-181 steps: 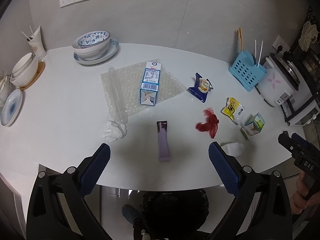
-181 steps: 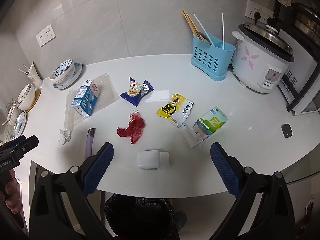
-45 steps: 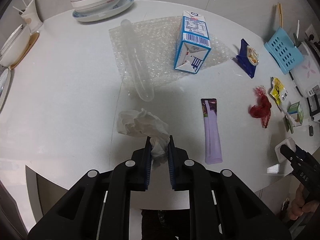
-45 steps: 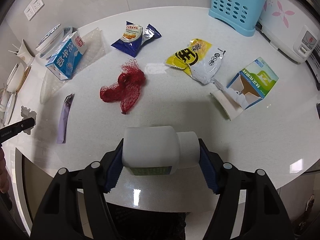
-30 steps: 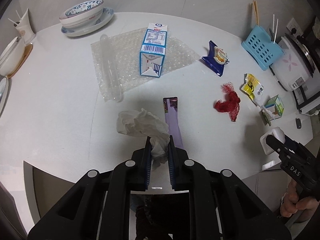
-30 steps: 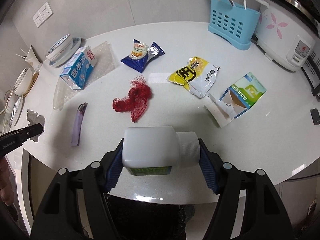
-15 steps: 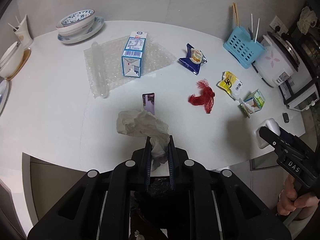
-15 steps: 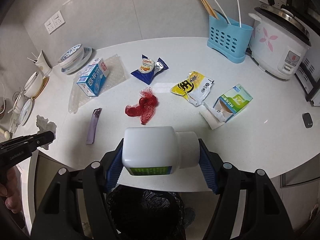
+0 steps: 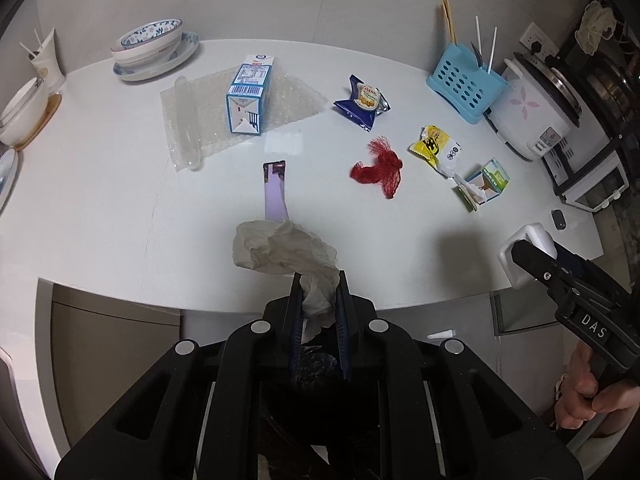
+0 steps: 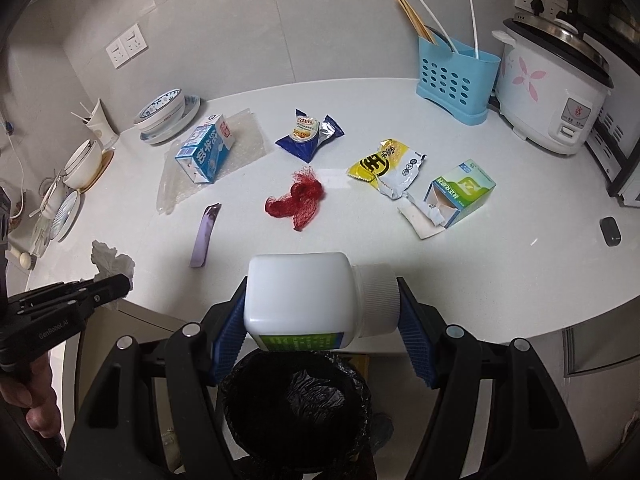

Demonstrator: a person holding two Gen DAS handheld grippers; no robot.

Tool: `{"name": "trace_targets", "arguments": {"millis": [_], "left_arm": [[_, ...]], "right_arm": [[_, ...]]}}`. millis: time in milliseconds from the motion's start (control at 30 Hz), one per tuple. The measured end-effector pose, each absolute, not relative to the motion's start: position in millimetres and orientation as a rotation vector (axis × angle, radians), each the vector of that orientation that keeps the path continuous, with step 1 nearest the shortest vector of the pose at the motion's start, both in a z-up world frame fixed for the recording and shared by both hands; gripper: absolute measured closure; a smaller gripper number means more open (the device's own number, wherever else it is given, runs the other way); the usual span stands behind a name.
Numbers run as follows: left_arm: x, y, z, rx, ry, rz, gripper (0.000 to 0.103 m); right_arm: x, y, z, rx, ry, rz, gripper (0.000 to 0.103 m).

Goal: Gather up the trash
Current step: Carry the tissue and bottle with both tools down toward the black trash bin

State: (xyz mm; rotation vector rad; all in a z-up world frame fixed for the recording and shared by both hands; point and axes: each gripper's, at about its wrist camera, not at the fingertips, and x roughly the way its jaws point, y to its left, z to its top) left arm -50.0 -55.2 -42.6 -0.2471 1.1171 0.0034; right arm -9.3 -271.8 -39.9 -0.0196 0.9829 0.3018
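My left gripper (image 9: 318, 292) is shut on a crumpled white tissue (image 9: 280, 250) and holds it above the counter's front edge. My right gripper (image 10: 320, 304) is shut on a white plastic bottle (image 10: 304, 296) with a ribbed cap, held sideways above a bin lined with a black bag (image 10: 296, 400). On the white counter (image 10: 500, 264) lie a purple sachet (image 9: 274, 192), red mesh netting (image 9: 378, 170), a blue milk carton (image 9: 250, 96) on bubble wrap (image 9: 200, 120), a blue snack packet (image 9: 362, 102), a yellow wrapper (image 9: 436, 148) and a green carton (image 9: 488, 180).
Stacked bowls (image 9: 150, 46) and more dishes (image 9: 20, 108) stand at the back left. A blue utensil holder (image 9: 464, 86) and a rice cooker (image 9: 536, 116) stand at the back right. A small dark object (image 10: 610, 231) lies near the counter's right edge.
Both grippers have pulled back from the counter and risen, each keeping its load. The black bin has come into fuller view under the right gripper.
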Motion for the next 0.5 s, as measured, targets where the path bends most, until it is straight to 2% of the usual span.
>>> {"name": "trace_targets", "arguments": {"millis": [500], "left_arm": [[-101.5,-79.9,-70.0,-0.258,1.154,-0.03,0.089]], "right_arm": [[-45.4,-282.0,-55.5,-0.022,1.015,0.321,0.038]]}}
